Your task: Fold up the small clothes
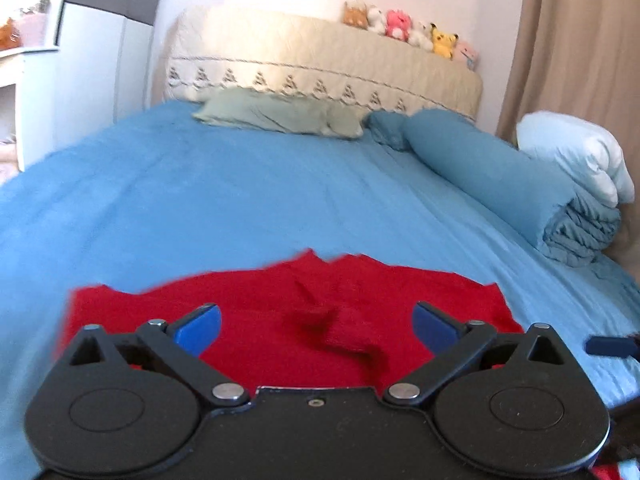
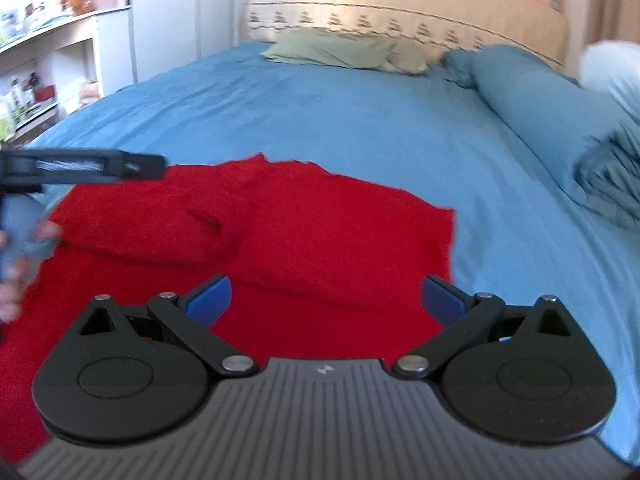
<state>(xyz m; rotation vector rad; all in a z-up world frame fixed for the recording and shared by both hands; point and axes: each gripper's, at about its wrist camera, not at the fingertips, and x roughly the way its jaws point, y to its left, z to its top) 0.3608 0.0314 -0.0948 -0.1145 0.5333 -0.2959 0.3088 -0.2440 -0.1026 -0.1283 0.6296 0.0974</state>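
A red knitted garment [image 1: 260, 308] lies spread on the blue bedsheet [image 1: 200, 200], with a rumpled bump of fabric near its middle. My left gripper [image 1: 318, 326] hovers just over it, jaws wide open; the blue pads press on nothing. In the right wrist view the red garment [image 2: 320, 220] shows a layer folded over on its left side. My right gripper [image 2: 326, 300] is open above the garment's near right part, nothing held. The left gripper's black frame [image 2: 80, 168] reaches in from the left, with a person's hand [image 2: 12, 280] below it.
A green pillow [image 1: 280, 114] lies by the beige headboard [image 1: 320, 60], which carries several plush toys [image 1: 400, 26]. A rolled blue duvet [image 1: 500, 184] and a white pillow [image 1: 576, 152] sit along the right. White shelves [image 2: 60, 60] stand at the left, a curtain [image 1: 580, 40] at the right.
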